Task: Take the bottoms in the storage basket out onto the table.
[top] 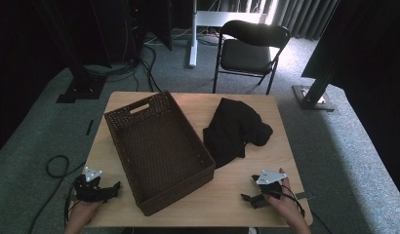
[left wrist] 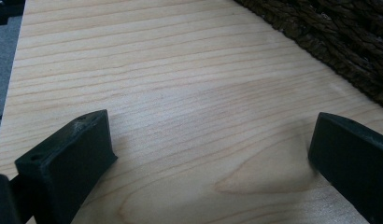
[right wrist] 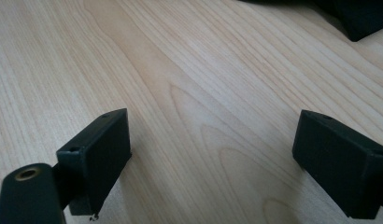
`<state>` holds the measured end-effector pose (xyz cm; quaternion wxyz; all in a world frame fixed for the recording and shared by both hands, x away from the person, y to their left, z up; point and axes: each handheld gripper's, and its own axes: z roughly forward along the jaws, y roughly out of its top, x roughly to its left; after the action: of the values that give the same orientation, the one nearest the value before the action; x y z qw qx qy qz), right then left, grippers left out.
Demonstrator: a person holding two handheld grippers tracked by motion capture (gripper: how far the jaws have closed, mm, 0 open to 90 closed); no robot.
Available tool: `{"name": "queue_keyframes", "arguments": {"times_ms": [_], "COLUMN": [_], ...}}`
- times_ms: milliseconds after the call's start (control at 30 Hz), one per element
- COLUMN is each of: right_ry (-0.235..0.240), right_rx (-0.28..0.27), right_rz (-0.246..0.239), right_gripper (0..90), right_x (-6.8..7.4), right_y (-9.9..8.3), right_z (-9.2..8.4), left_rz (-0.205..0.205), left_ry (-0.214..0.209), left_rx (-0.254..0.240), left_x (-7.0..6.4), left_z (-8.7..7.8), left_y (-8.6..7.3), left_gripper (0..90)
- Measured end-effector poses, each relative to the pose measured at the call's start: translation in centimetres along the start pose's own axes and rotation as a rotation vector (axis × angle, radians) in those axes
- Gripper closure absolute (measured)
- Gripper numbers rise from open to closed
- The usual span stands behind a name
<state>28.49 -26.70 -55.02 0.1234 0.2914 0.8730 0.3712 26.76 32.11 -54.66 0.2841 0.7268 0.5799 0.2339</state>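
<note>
A dark brown wicker basket (top: 139, 117) lies slantwise on the left half of the wooden table (top: 232, 180), with nothing inside it. A crumpled black garment (top: 235, 127) lies to its right. My left gripper (top: 110, 189) rests open at the table's front left corner, beside the basket's near end; its view shows bare wood between the jaws and the basket's woven wall (left wrist: 348, 42) at the upper right. My right gripper (top: 249, 198) sits open near the front right edge, below the garment. A corner of the garment (right wrist: 362, 18) shows at the top of the right gripper view.
A black folding chair (top: 249, 51) stands beyond the table's far edge. Dark stands and cables sit on the grey carpet at left and right. A cable loop (top: 56, 165) lies on the floor left of the table.
</note>
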Motion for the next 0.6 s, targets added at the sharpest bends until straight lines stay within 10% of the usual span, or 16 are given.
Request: {"name": "queue_keyframes", "arguments": {"times_ms": [600], "right_ry": [-0.007], "right_rx": [0.0], "right_rz": [0.006], "right_gripper": [10.5], "right_x": [0.51], "right_y": [-0.04], "right_z": [-0.01], "left_rz": [0.001], "left_ry": [0.0], "left_rx": [0.001], "left_x": [0.0], "left_z": [-0.01], "left_y": [0.0], "left_gripper": [0.0]}}
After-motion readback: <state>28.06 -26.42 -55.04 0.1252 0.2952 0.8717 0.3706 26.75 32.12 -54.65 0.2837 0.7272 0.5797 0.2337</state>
